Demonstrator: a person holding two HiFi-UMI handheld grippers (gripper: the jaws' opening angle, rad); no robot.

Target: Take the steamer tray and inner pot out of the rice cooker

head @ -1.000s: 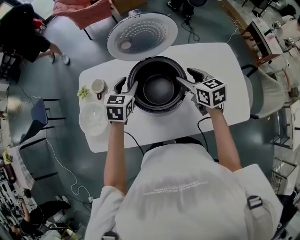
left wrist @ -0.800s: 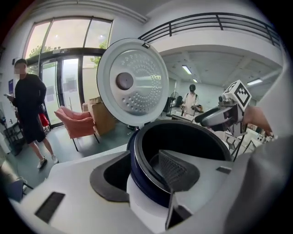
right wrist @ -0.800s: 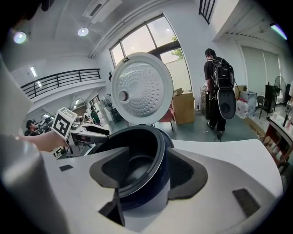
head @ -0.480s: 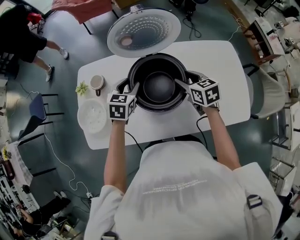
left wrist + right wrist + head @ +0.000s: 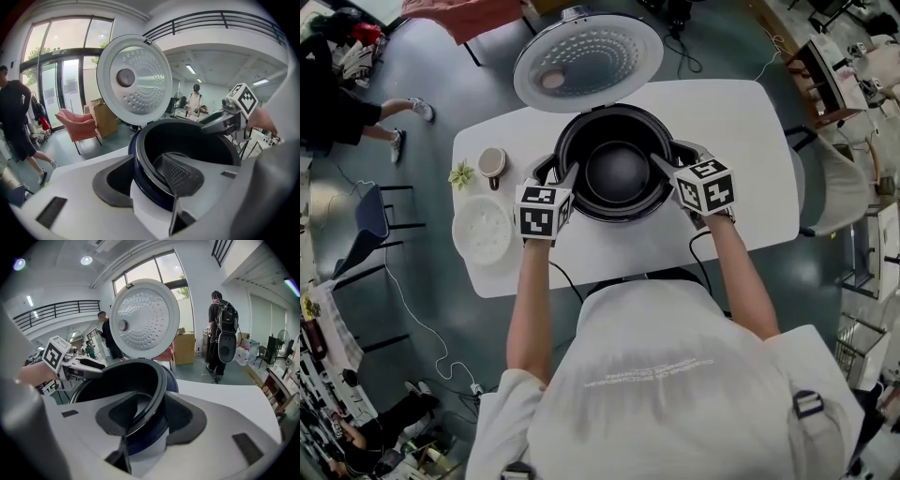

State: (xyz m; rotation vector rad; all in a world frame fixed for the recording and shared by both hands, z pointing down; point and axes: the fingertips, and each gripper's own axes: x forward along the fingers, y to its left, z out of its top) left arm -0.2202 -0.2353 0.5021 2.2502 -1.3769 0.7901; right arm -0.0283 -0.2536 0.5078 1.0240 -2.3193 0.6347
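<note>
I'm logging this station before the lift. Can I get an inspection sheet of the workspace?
Surface: white table.
Job's things: rice cooker, lid up; inner pot in it; steamer tray on the table, left of the cooker.
Clutter: cup and green sprig beside the tray.
Grippers: left gripper jaws apart astride the pot's rim; right gripper jaws closing, rim between them.
Cables: white cable over the floor; black cable at the table's near edge.
Surroundings: person walking, chair, pink armchair.

Mug (image 5: 493,164) beside small plant (image 5: 462,175) on white table (image 5: 722,122); pink armchair (image 5: 77,127).
</note>
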